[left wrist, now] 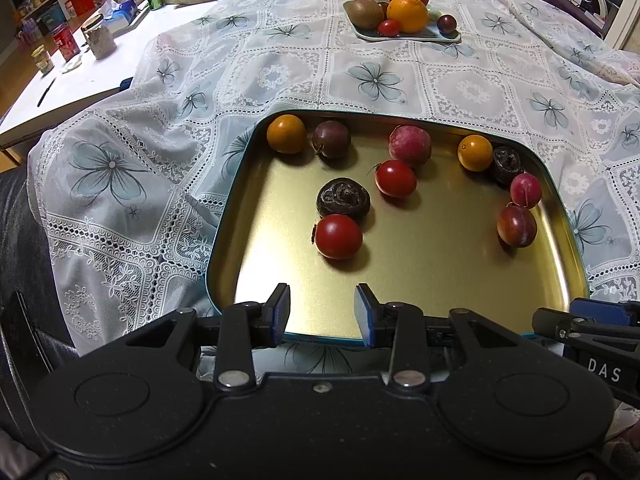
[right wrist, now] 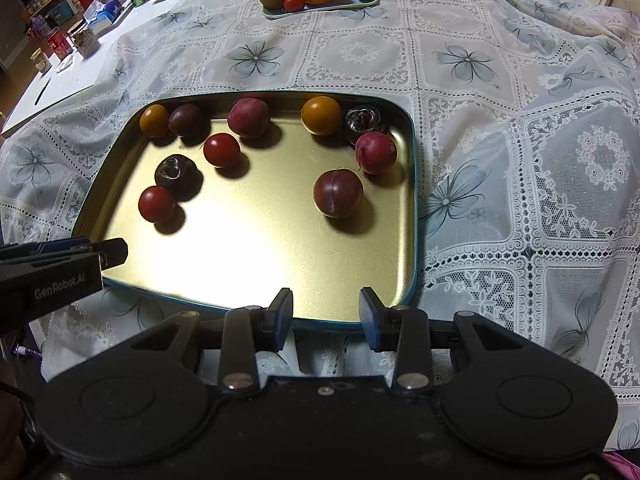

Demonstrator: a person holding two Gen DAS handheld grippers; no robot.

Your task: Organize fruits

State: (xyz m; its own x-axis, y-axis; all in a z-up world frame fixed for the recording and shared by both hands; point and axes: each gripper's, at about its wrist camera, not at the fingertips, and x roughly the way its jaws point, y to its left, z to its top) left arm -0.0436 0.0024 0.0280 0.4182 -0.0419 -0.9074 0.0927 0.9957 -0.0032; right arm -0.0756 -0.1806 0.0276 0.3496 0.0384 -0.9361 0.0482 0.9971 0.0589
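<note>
A gold metal tray (left wrist: pixel 420 272) (right wrist: pixel 260 264) lies on the lace tablecloth and holds several small fruits: red tomatoes (left wrist: pixel 338 237) (right wrist: pixel 156 203), dark wrinkled fruits (left wrist: pixel 343 197) (right wrist: pixel 176 171), small oranges (left wrist: pixel 286 133) (right wrist: pixel 321 115), plums (left wrist: pixel 516 225) (right wrist: pixel 338 193). A pale plate (left wrist: pixel 404 37) (right wrist: pixel 320 7) at the far side holds an apple, an orange (left wrist: pixel 407 13), a kiwi and small fruits. My left gripper (left wrist: pixel 322 314) is open and empty over the tray's near edge. My right gripper (right wrist: pixel 326 314) is open and empty at the tray's near right corner.
The flowered lace cloth (left wrist: pixel 376 80) (right wrist: pixel 500 120) covers the table. At the far left a white surface (left wrist: pixel 60 84) carries cans, jars, a tissue box and a pen. The other gripper shows at each view's edge (left wrist: pixel 592 332) (right wrist: pixel 52 272).
</note>
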